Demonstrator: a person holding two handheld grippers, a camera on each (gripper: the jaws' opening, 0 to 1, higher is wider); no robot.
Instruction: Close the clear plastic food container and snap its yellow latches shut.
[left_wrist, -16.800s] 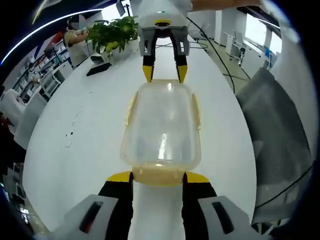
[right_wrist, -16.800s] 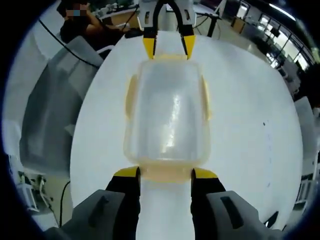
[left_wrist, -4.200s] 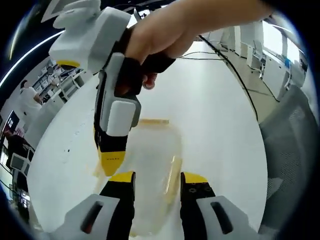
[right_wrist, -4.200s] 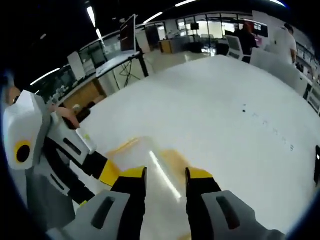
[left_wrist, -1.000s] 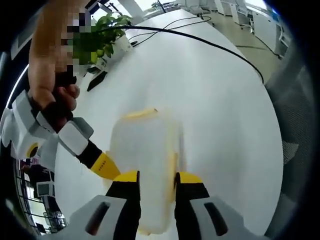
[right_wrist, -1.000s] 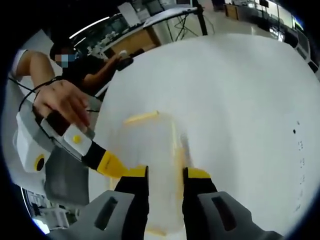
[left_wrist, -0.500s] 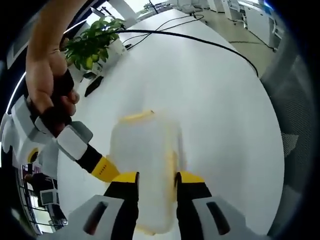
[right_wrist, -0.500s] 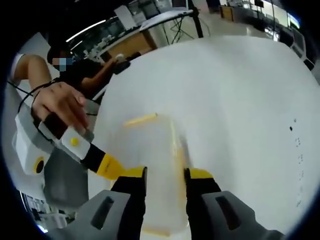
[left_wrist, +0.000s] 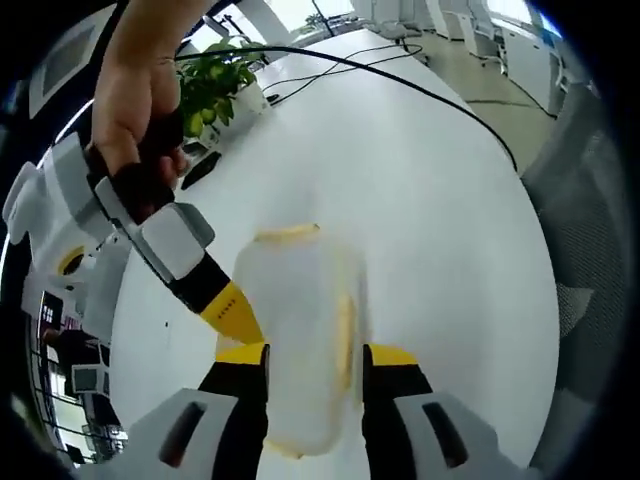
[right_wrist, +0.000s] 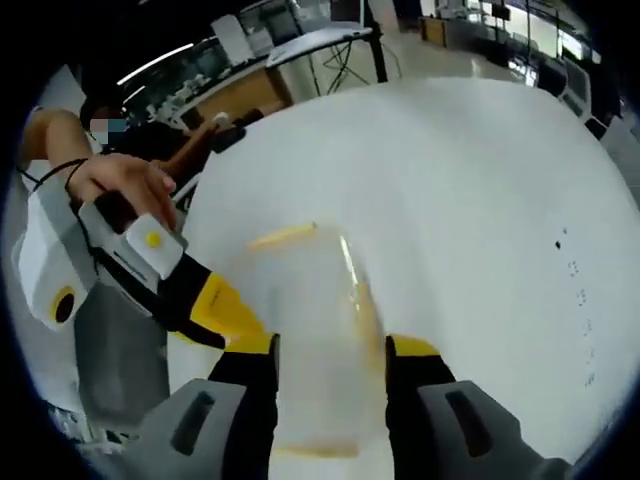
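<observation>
- Clear plastic container (left_wrist: 298, 340) lies on the white table (left_wrist: 430, 200), lid on, straight ahead of your left gripper (left_wrist: 314, 357): its near end sits between the two yellow-tipped jaws, far end runs toward 12 o'clock.
- Yellow latch (left_wrist: 286, 234) on the far short end, at 12 from the jaws. A 2nd yellow latch (left_wrist: 343, 328) runs down the long side at abt 1 o'clock, just inside the right-hand jaw. Whether any latch is snapped down: cannot tell, picture's blurred.
- Left gripper's jaws are spread, one each side of the box; contact with the walls not clear.
- In the right gripper view the container (right_wrist: 315, 340) again sits between your right gripper's (right_wrist: 332, 351) jaws, which are also spread wide to flank it. Far-end latch (right_wrist: 284, 236) at 12, side latch (right_wrist: 364, 305) at 1.
- Other gripper's yellow tip (left_wrist: 230, 307) comes in from 10 o'clock in the left gripper view, touching or just beside the box's left long side. Your hand (left_wrist: 140, 110) grips its handle at 10–11.
- Same in the right gripper view: the left gripper's tip (right_wrist: 218, 305) at 9–10 o'clock, against the box's left edge; hand (right_wrist: 120, 180) behind it.
- No brand, label or readable writing on box or grippers.
- Further out: potted plant (left_wrist: 215, 85) at 11 on the far table edge, black cable (left_wrist: 400, 85) across the table at 12–1, small dark specks (right_wrist: 575, 270) on the tabletop at 3.
</observation>
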